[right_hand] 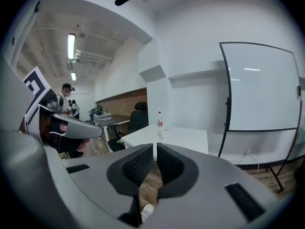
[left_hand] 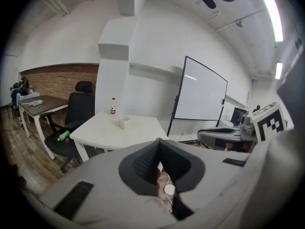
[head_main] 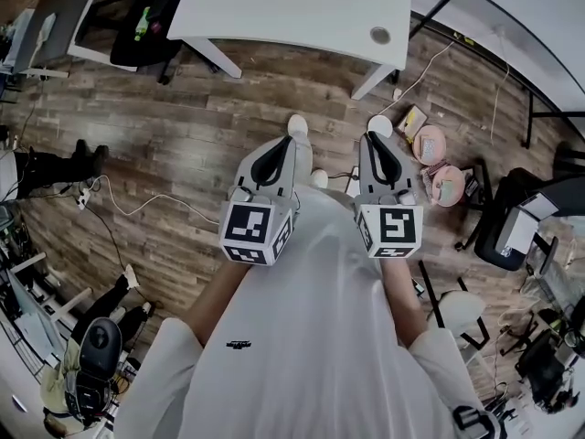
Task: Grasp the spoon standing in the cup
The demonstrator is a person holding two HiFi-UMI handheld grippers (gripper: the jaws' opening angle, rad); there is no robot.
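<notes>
Head view: left gripper point(head_main: 291, 144) and right gripper point(head_main: 373, 140) at my chest, table point(head_main: 302, 16) well ahead.

Left gripper view: fingers point(left_hand: 145, 162) together, empty; cup point(left_hand: 122, 123) on the table, spoon too small to see.

Right gripper view: fingers point(right_hand: 138, 165) all but touching, empty.

The spoon is likely light, stiff and slippery, so I'd pinch its handle.

Head cam: we look steeply down on left claw point(head_main: 289, 141) and right claw point(head_main: 369, 137), close under us. Claw cams ride behind their own jaws, facing level. All three views share the bench point(left_hand: 119, 128), well ahead of both claws.
</notes>
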